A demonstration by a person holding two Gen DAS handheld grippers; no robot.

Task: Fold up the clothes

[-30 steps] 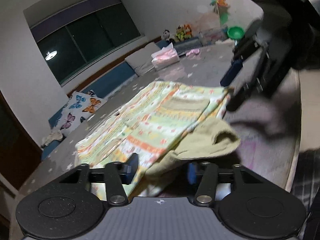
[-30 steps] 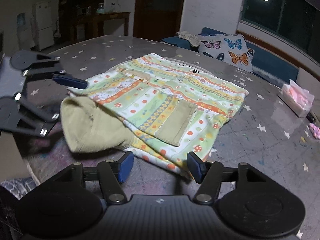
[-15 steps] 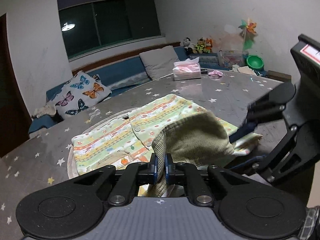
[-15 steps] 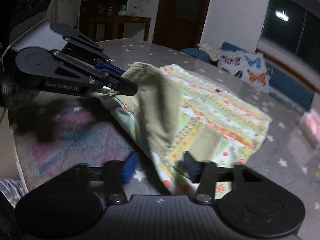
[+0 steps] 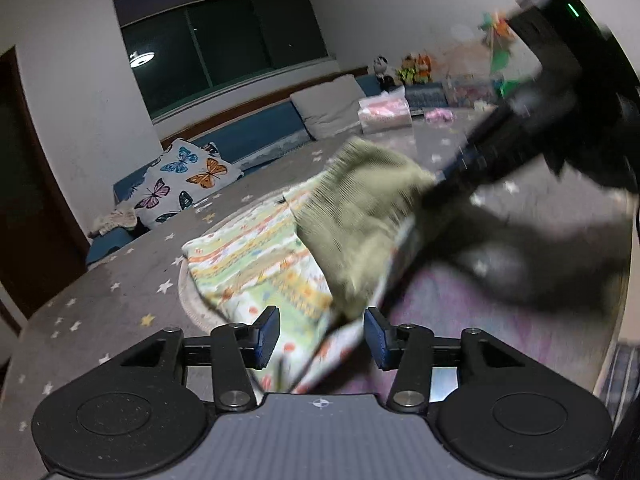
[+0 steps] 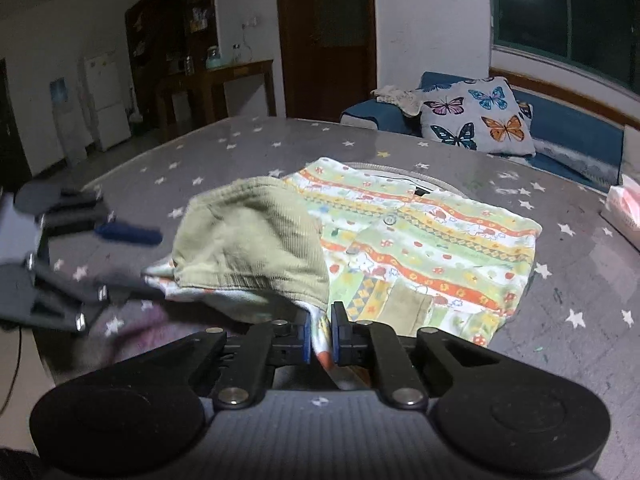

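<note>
Pinching the shirt's [image 6: 420, 240] near edge, your right gripper [image 6: 320, 338] has its 2 blue pads [image 6: 306, 338] pressed close together on the cloth. Your left gripper [image 5: 320, 334] has its 2 fingers [image 5: 267, 332] wide apart, and the cloth lies loose between them with neither pad squeezing it.

Just past your grippers, the olive ribbed lining [image 6: 252, 248] is flipped over on top of the bright striped side. The shirt has little fruit and flower prints, a button [image 6: 388, 220] and an olive pocket [image 6: 408, 308].

It lies on the grey table with white stars [image 6: 248, 140]. Further back sits a pink tissue pack [image 5: 384, 114]. Behind that, a butterfly pillow [image 6: 476, 120] leans on the blue bench [image 6: 576, 140]. Far off, a dark window [image 5: 224, 48] shows a lamp's glow.
</note>
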